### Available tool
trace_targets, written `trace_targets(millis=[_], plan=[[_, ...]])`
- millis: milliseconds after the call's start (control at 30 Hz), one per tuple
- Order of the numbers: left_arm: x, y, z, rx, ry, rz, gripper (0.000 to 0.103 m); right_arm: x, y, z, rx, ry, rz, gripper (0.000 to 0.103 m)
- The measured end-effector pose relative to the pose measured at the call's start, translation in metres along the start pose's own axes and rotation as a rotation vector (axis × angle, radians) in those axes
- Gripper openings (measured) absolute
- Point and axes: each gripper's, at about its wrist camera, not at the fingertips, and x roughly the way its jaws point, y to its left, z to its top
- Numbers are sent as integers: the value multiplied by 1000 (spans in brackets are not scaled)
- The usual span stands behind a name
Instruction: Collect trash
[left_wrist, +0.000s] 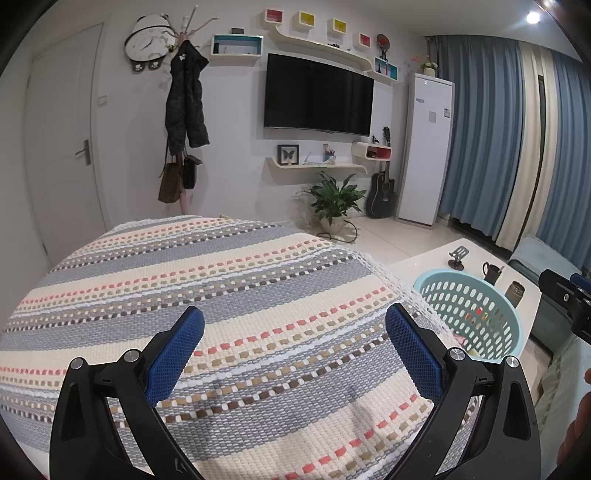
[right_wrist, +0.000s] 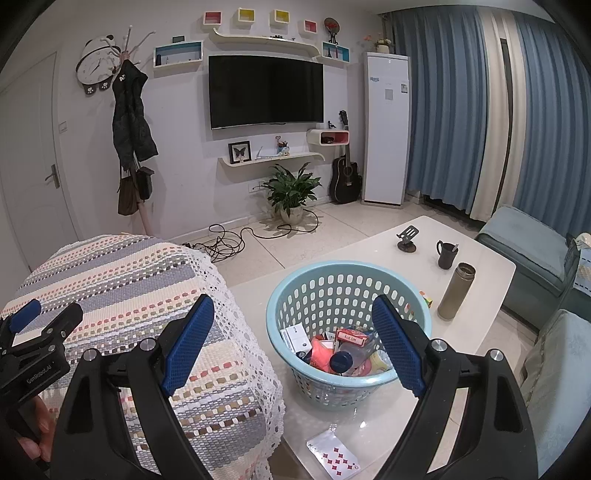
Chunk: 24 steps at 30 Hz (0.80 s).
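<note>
While my left gripper (left_wrist: 293, 347) hangs over the striped cloth (left_wrist: 229, 280), its blue jaws are wide apart with nothing between them. My right gripper (right_wrist: 293, 343) is wide apart too and holds nothing; it sits in front of the blue basket (right_wrist: 317, 280), which stands on the white table (right_wrist: 480, 266) just beside the cloth. Trash (right_wrist: 341, 350) lies in the basket: a box, a bottle and some wrappers. A playing card (right_wrist: 334, 456) lies on the table near me, in front of the basket. Past the basket stand a flask (right_wrist: 456, 291), a dark mug (right_wrist: 447, 254) and a small stand (right_wrist: 407, 238). Far off, a TV (right_wrist: 266, 92) hangs on the wall.
</note>
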Motion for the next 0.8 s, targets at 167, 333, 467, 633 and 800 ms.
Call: trace_targets(millis=[167, 333, 467, 633, 800], plan=[[-3, -8, -1, 31, -12, 10, 95, -1, -1, 1, 0, 2, -1, 83], [-4, -9, -1, 32, -14, -2, 95, -2, -2, 2, -4, 0, -2, 83], [-10, -15, -2, 66, -53, 21, 95, -2, -1, 2, -6, 0, -3, 83], [-6, -15, -1, 51, -10, -12, 95, -3, -1, 2, -6, -2, -3, 83], [-4, -11, 4, 30, 0, -15, 95, -10, -1, 7, -4, -14, -1, 83]])
